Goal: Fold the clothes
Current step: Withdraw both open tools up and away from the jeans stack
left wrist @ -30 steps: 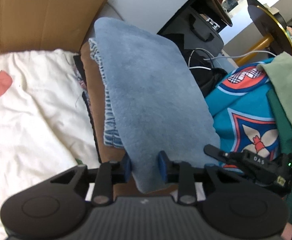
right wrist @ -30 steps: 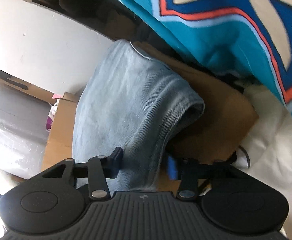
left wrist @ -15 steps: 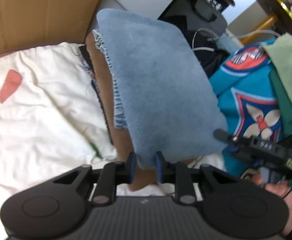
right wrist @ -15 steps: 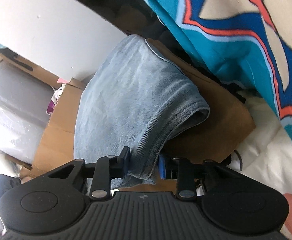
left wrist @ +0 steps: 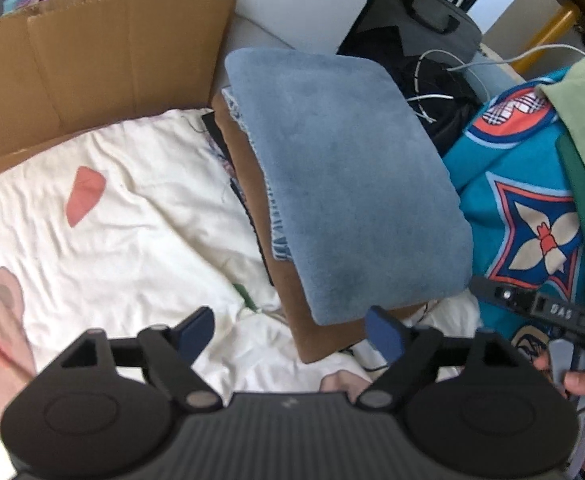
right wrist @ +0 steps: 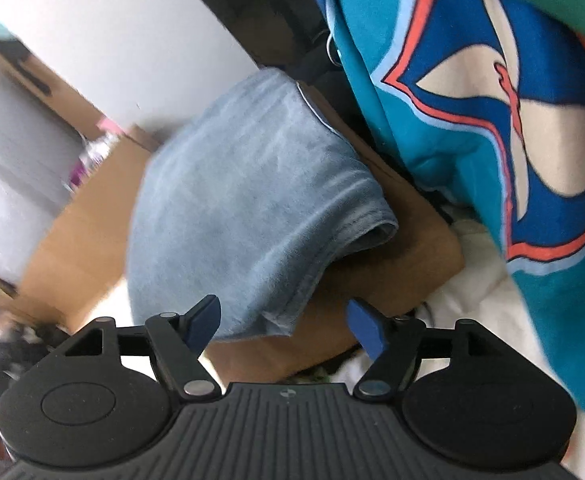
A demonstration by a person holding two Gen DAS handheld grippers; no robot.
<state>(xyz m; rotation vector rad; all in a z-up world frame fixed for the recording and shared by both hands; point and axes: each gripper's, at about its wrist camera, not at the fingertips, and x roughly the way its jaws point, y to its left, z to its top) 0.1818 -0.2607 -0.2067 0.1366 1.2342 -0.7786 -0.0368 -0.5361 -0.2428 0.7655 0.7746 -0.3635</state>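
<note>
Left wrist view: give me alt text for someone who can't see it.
A folded blue garment lies on a brown folded one atop a white printed bedsheet. The left tool is opening, nothing between its pads. A teal patterned cloth lies to the right, cardboard behind.

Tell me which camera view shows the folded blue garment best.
The left wrist view: the folded blue garment lies whole and sharp on the brown garment. The right wrist view is blurred, and there it shows only one end and the rolled fold edge.
</note>
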